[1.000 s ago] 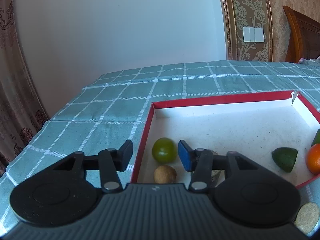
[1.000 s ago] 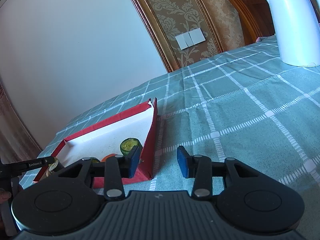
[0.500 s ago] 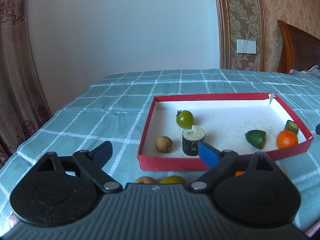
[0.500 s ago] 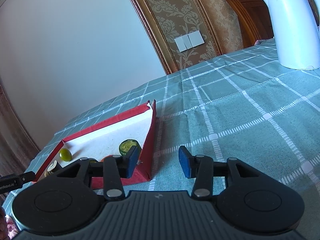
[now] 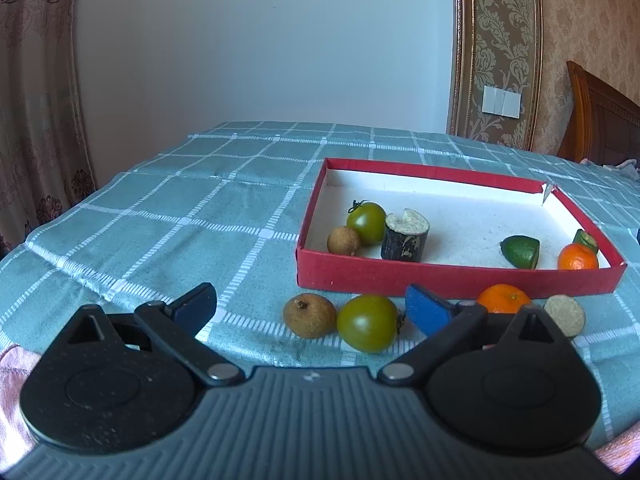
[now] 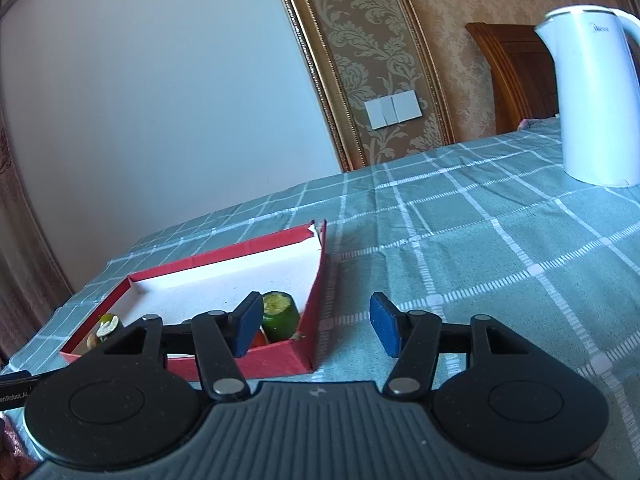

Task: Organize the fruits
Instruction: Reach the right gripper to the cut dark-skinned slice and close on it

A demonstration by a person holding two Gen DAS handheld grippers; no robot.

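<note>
Your left gripper (image 5: pixel 310 306) hangs with its jaws spread wide and nothing between them, above the checked tablecloth (image 5: pixel 160 216) just in front of the red box (image 5: pixel 440 278). Your right gripper (image 6: pixel 316 322) is also apart and empty, at the box's right corner.

Four pieces still lie outside the box, in a row against its near wall: a brown longan (image 5: pixel 309 315) furthest left, a green tomato (image 5: pixel 367 323) touching it, a mandarin (image 5: pixel 504 298) partly hidden behind your right finger, and a pale round slice (image 5: pixel 565 315) at the far right. Inside the box, near its left wall, sit a second longan (image 5: pixel 343 240), a second green tomato (image 5: pixel 366 222) and a dark-skinned cut chunk (image 5: pixel 405 236); near its right wall are a lime half (image 5: pixel 520 251), another mandarin (image 5: pixel 578 257) and a green cut piece (image 5: pixel 586 240).

The green tomato in front of the box looks like the natural next pick, since it lies closest to the gap between your fingers. Expect it to be light, smooth and prone to rolling, with firm but bruisable skin: close across its widest middle, gently. It touches the longan, so one finger must slip between them; the longan is small, with a thin brittle shell, and will probably roll off if nudged.
</note>
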